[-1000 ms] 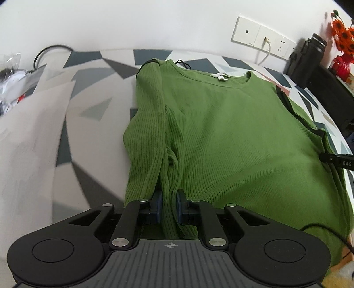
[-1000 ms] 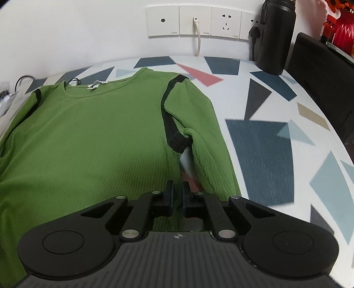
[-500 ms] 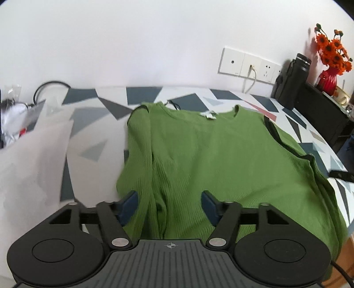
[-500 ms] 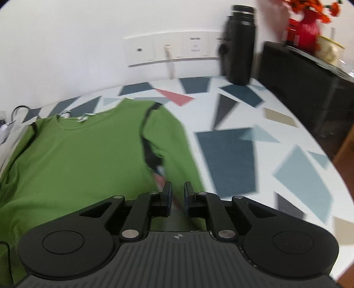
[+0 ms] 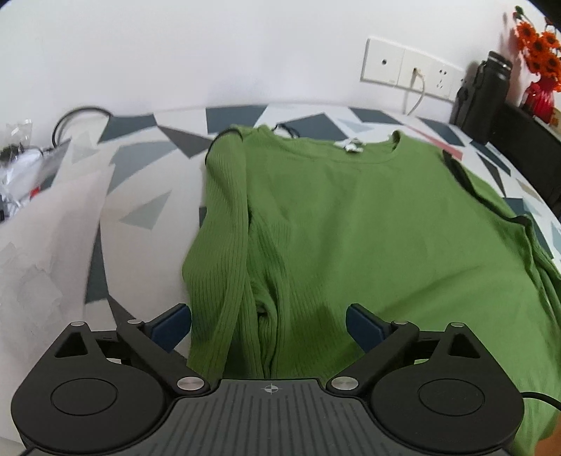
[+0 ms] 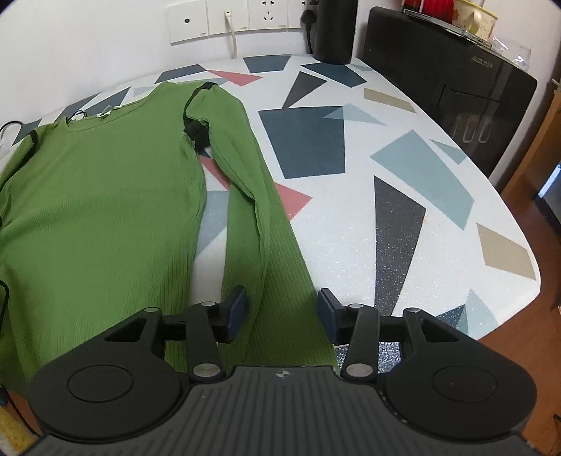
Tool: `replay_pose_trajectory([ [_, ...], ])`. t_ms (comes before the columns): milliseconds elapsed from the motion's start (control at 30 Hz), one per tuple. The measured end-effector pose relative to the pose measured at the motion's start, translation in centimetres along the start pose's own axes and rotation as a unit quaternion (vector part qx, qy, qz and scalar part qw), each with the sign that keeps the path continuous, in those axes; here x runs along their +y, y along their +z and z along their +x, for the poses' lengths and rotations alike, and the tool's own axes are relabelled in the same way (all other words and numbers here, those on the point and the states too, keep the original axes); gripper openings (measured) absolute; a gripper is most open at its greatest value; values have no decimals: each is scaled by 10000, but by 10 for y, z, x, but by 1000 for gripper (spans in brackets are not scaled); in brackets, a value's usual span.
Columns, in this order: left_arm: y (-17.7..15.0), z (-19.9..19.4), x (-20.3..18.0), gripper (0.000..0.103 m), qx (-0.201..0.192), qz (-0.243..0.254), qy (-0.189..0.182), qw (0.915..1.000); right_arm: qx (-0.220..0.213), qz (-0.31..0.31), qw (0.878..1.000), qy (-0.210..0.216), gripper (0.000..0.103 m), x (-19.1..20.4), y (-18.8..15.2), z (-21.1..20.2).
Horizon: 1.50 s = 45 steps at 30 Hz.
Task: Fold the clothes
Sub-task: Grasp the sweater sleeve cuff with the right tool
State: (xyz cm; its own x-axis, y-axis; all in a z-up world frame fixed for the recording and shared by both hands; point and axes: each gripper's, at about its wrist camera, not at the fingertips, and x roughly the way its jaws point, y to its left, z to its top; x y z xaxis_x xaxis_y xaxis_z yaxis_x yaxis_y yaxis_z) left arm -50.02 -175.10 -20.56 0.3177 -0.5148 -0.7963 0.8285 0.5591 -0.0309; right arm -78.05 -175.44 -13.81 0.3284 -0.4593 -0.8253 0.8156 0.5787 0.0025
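Green ribbed knit fills most of what I see: the sweater (image 5: pixel 350 224) lies flat on the table (image 6: pixel 403 196), its neckline toward the wall, the tabletop white with dark, grey, pink and tan shapes. One sleeve (image 5: pixel 224 245) is folded in along the body on my left side; the other sleeve (image 6: pixel 266 245) lies straight down the table on my right side, a strip of bare tabletop between it and the body, with black trim at the shoulder seam.

My left gripper (image 5: pixel 268 324) hangs over the lower part of the folded sleeve, its jaws opening and already spread wide. The blue pads (image 5: pixel 171 326) stand clear of the cloth on either side, so I hold nothing there, though sleeve and body lie between them.

My right gripper (image 6: pixel 282 312) sits above the lower end of the straight sleeve. Its jaws are opening too, roughly as wide as the sleeve that lies between them. The pads are not squeezing it.

By the wall are the sockets (image 6: pixel 228 17), a dark bottle (image 5: pixel 484 94) and orange flowers (image 5: pixel 536 49) in a red vase.
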Motion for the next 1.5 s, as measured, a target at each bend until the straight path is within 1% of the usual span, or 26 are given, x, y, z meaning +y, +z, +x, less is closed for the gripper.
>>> replay_pose_trajectory([
  [33,-1,2,1,95,29,-6,5,10000,-3,-1,10000,53,24,0,2,1],
  [67,-1,3,1,96,59,-12,10,10000,2,-12,10000,91,20,0,5,2],
  [100,-2,5,2,98,78,-15,37,10000,29,-18,10000,93,13,1,9,3],
  [133,-2,6,3,98,94,-33,103,9999,71,3,9999,72,9,1,14,5],
  [167,-2,8,4,99,109,-56,178,9998,107,77,9999,45,9,0,19,7],
  [233,-2,11,7,100,192,-142,197,9995,159,368,9992,-24,7,-5,33,8],
  [300,-1,12,9,101,220,-132,212,9994,40,641,9979,9,7,-10,50,3],
  [433,1,14,11,101,241,-118,268,9993,-452,849,9953,57,7,-16,94,-5],
  [533,5,15,12,101,225,-245,316,9989,-776,958,9923,52,5,-20,132,5],
  [567,6,16,13,101,223,-289,331,9988,-918,992,9908,44,2,-20,144,9],
  [633,9,16,13,101,215,-350,365,9985,-1287,1069,9859,63,2,-20,168,15],
  [700,12,16,13,101,209,-382,404,9982,-1560,1180,9804,218,2,-16,186,20],
  [800,14,17,12,101,208,-405,443,9980,-1618,1064,9799,471,2,-6,203,31],
  [900,17,18,11,101,225,-406,496,9977,-1428,656,9866,445,3,6,205,41],
  [967,17,19,12,102,233,-454,489,9975,-1291,620,9889,386,3,4,198,45],
  [1000,18,20,12,102,246,-473,481,9974,-1200,713,9896,357,6,-1,192,46],
  [1067,18,23,11,102,281,-490,473,9973,-1034,867,9905,263,9,-13,178,47],
  [1100,19,24,10,102,293,-482,476,9973,-946,916,9911,169,14,-20,170,46],
  [1133,19,25,9,102,296,-474,487,9972,-861,957,9917,49,27,-25,160,44],
  [1167,19,26,8,102,296,-466,500,9972,-789,985,9920,-55,37,-29,151,41],
  [1200,20,27,8,102,296,-458,513,9972,-716,1013,9922,-160,54,-33,142,39],
  [1233,20,28,7,102,299,-451,529,9971,-643,1040,9921,-265,60,-36,132,36],
  [1300,22,30,6,102,315,-444,542,9970,-461,1028,9931,-316,61,-37,114,32],
  [1367,23,32,5,102,320,-431,557,9970,-265,989,9943,-304,66,-35,95,28],
  [1500,24,34,4,102,318,-419,577,9969,109,757,9968,-212,68,-23,64,26],
])
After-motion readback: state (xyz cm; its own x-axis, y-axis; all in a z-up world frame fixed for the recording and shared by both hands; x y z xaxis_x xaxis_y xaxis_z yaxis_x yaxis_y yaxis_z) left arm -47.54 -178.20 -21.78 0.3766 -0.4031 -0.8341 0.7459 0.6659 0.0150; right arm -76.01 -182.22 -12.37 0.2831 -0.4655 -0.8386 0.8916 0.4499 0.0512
